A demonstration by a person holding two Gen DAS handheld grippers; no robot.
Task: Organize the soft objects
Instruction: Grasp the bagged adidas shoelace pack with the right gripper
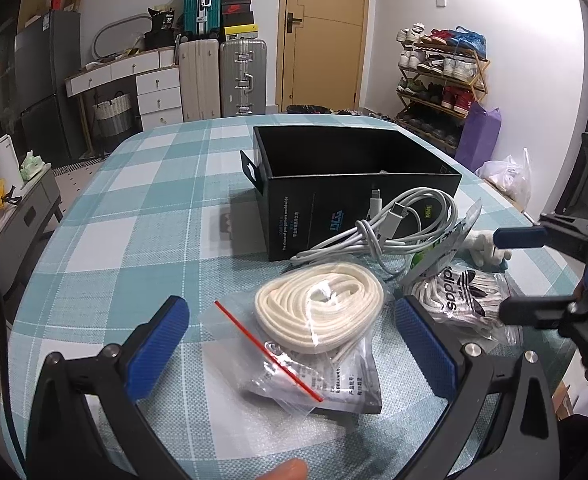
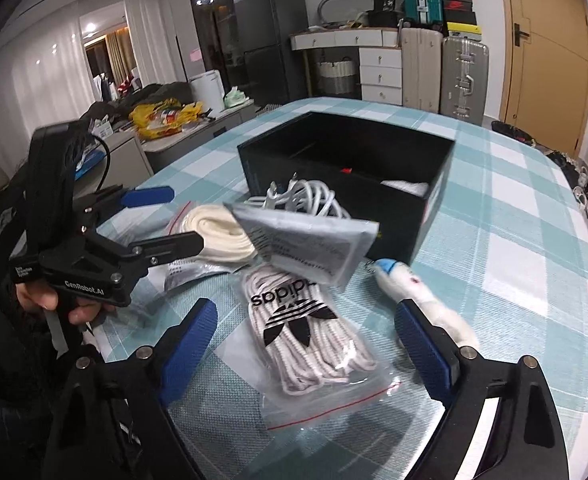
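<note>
A black open box (image 1: 358,184) (image 2: 346,168) stands mid-table. A coiled white cable (image 1: 398,220) (image 2: 310,200) leans on its near side. A clear bag of cream laces (image 1: 318,304) (image 2: 222,236) lies before my open left gripper (image 1: 294,336), which hovers around it. A bag of grey laces with an adidas logo (image 1: 458,292) (image 2: 306,328) lies between the jaws of my open right gripper (image 2: 306,340). A grey packet (image 2: 306,248) rests tilted on the adidas bag. A small white plush toy (image 2: 418,296) (image 1: 486,246) lies at the right.
The table has a teal-and-white checked cloth (image 1: 142,208) (image 2: 514,208). The left gripper shows in the right wrist view (image 2: 162,216), the right gripper in the left wrist view (image 1: 530,272). Suitcases (image 1: 242,76), drawers, a shoe rack (image 1: 442,68) and a door stand beyond.
</note>
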